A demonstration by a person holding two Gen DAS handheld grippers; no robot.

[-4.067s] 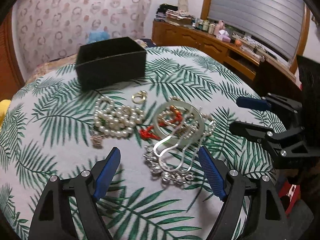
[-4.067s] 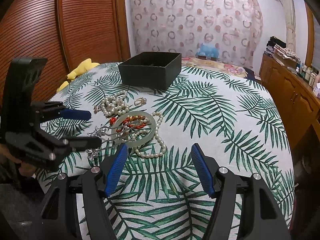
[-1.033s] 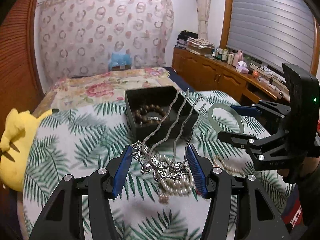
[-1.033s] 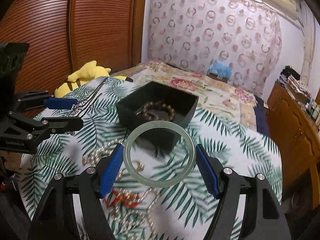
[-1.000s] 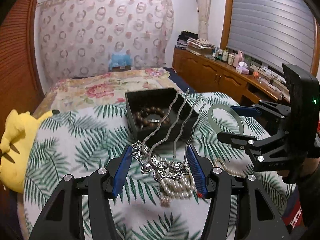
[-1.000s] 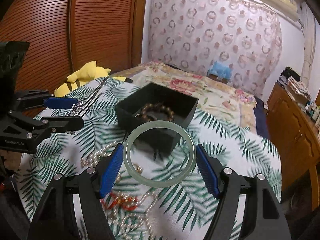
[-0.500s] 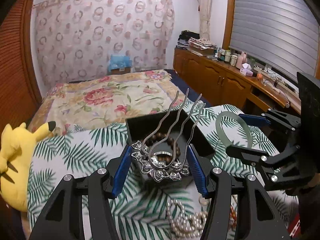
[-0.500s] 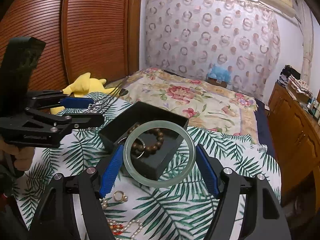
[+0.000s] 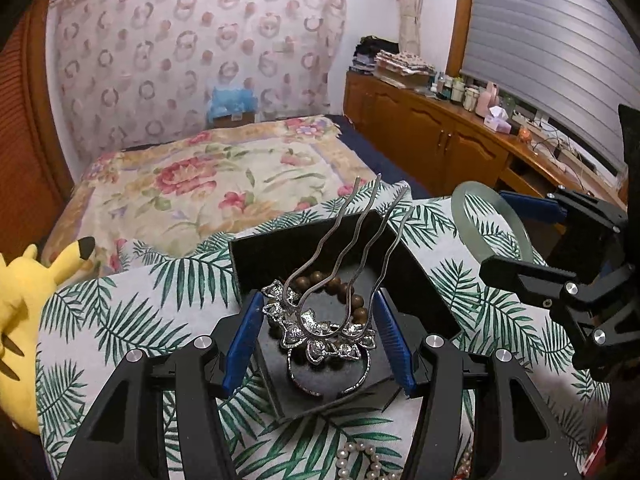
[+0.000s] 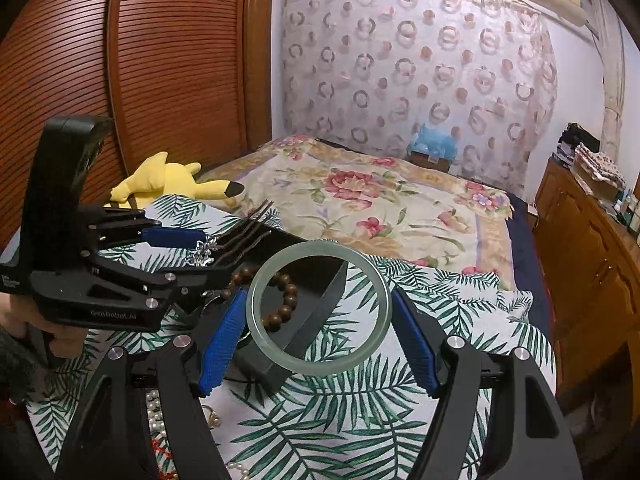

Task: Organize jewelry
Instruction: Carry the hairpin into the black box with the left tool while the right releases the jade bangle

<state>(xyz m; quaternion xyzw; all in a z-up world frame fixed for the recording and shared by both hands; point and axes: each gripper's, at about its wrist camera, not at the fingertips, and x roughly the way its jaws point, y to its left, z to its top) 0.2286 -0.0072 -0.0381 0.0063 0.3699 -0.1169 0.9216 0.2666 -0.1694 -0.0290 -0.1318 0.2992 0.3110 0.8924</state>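
Observation:
My left gripper (image 9: 320,336) is shut on a silver hair comb (image 9: 326,328) with wavy prongs, held right over the open black box (image 9: 416,276). A brown bead bracelet (image 9: 352,300) lies inside the box. My right gripper (image 10: 320,324) is shut on a pale green jade bangle (image 10: 376,340), just right of and above the box (image 10: 316,320). The bangle also shows in the left wrist view (image 9: 516,228), and the comb in the right wrist view (image 10: 244,236).
The table has a palm-leaf cloth (image 9: 132,320). Pearl strands (image 9: 360,460) lie on it near me. A yellow plush toy (image 9: 20,320) sits at the left edge. A bed (image 10: 380,200) lies beyond the table, wooden cabinets (image 9: 440,140) to the right.
Both grippers have moved forward with their pieces. The comb now hangs over the box interior, and the bangle has come closer to the box's right side.

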